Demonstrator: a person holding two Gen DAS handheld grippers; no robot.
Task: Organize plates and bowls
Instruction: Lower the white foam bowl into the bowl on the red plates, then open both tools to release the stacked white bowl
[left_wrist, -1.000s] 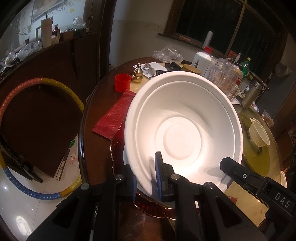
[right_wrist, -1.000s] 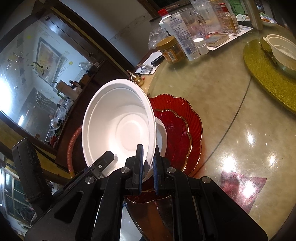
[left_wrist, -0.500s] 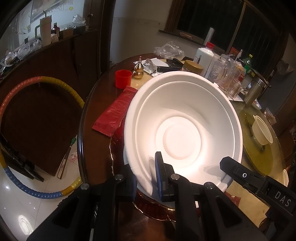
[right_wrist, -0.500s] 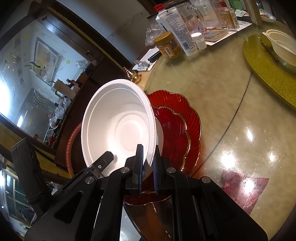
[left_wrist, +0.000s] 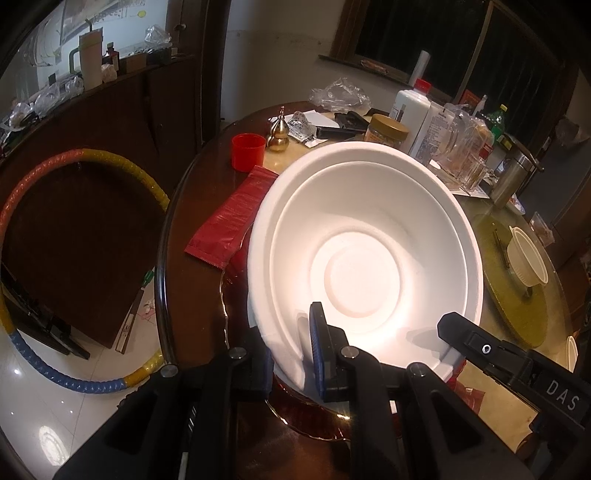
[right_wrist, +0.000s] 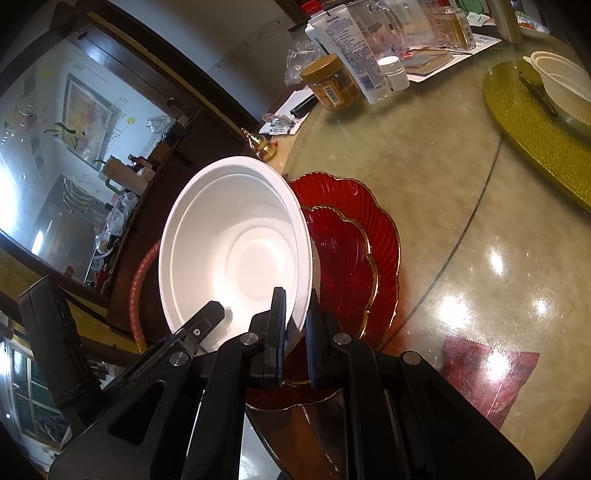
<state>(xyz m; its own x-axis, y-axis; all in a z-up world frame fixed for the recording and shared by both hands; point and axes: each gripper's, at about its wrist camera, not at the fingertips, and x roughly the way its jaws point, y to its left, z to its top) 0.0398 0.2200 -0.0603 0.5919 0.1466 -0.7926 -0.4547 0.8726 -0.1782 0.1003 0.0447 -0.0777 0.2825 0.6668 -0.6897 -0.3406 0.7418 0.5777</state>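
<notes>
A white foam bowl (left_wrist: 364, 258), with a second one nested in it, is held tilted between both grippers. My left gripper (left_wrist: 290, 350) is shut on its near rim. My right gripper (right_wrist: 296, 317) is shut on the rim of the same bowl (right_wrist: 240, 251) on the other side, and one of its fingers (left_wrist: 476, 339) shows in the left wrist view. Under and beside the bowl lie two scalloped red glass plates on the table, a smaller plate (right_wrist: 343, 258) stacked on a larger plate (right_wrist: 386, 229). The bowl hides most of them in the left wrist view.
A red cup (left_wrist: 248, 152), a long red packet (left_wrist: 232, 225) and a gold gourd ornament (left_wrist: 279, 133) sit left of the bowl. Jars and bottles (right_wrist: 347, 55) crowd the back. A gold mat (right_wrist: 535, 129) carries a cream bowl (right_wrist: 565, 88). Another red packet (right_wrist: 484, 376) lies near the table's edge.
Almost nothing differs. Both grippers keep their hold on the bowl's rim, and the bowl stays over the red plates with only a slight shift of view.
</notes>
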